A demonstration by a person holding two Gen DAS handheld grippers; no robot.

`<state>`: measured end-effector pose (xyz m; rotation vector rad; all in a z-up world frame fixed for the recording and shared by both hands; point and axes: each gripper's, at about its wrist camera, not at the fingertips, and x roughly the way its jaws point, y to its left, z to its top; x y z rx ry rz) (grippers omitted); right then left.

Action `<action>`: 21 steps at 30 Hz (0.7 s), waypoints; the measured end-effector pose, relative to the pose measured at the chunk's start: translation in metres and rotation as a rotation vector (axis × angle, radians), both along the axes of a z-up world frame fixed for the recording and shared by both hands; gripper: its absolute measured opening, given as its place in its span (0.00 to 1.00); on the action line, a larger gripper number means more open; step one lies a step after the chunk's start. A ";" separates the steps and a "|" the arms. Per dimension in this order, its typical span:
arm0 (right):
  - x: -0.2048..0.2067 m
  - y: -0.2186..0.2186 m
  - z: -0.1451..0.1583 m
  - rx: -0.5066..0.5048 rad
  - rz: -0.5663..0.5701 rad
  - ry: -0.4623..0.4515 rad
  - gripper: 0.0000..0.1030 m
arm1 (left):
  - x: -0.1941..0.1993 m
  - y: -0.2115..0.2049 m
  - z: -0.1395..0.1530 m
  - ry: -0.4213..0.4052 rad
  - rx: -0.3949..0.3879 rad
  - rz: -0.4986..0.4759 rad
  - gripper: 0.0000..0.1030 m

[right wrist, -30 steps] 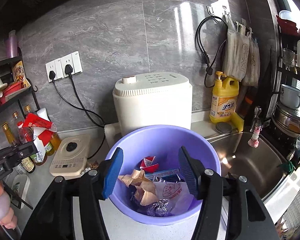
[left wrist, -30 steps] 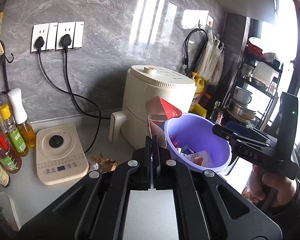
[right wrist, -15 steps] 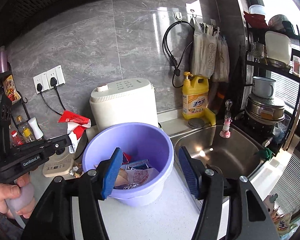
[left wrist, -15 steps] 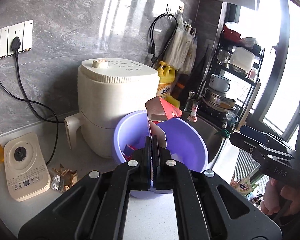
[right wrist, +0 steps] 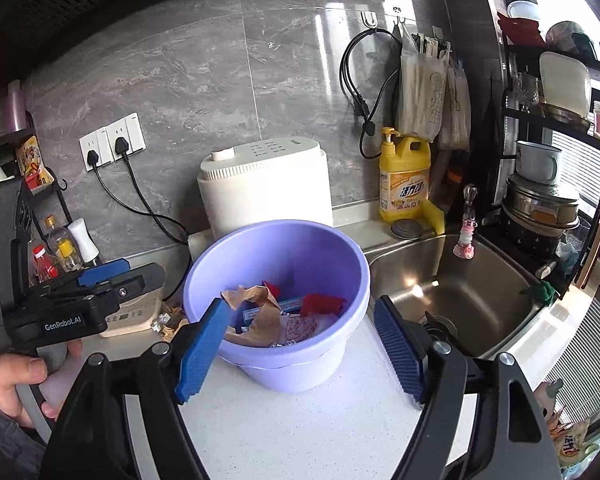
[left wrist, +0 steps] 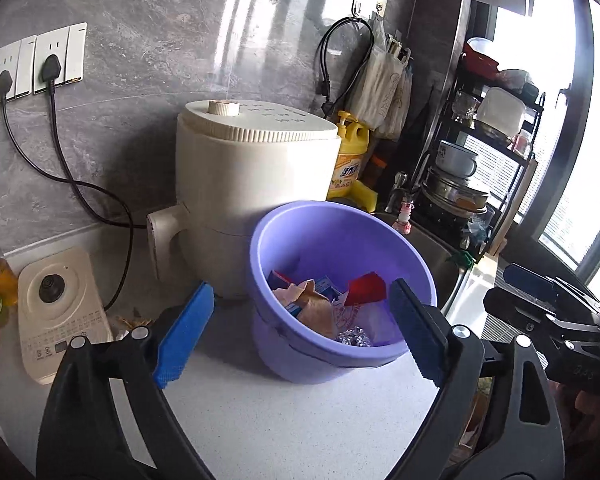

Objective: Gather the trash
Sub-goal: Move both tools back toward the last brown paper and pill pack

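Your left gripper (left wrist: 300, 334) and right gripper (right wrist: 300, 350) both gape empty — red wrapper (left wrist: 365, 289) lies inside the purple bucket (left wrist: 260, 256).

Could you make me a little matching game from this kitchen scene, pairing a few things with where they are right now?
Things:
1. red wrapper
2. yellow detergent bottle
3. crumpled scraps
4. black cable

Places:
A. hanging from a wall hook
B. inside the purple bucket
C. on the counter left of the bucket, beside the white scale
D. on the ledge behind the sink

Pairs: 1-B, 2-D, 3-C, 4-A
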<state>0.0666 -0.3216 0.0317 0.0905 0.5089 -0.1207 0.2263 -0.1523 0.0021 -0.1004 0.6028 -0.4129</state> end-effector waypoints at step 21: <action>0.043 0.111 -0.024 -0.022 0.282 0.035 0.92 | -0.055 0.139 -0.022 0.043 0.005 0.352 0.94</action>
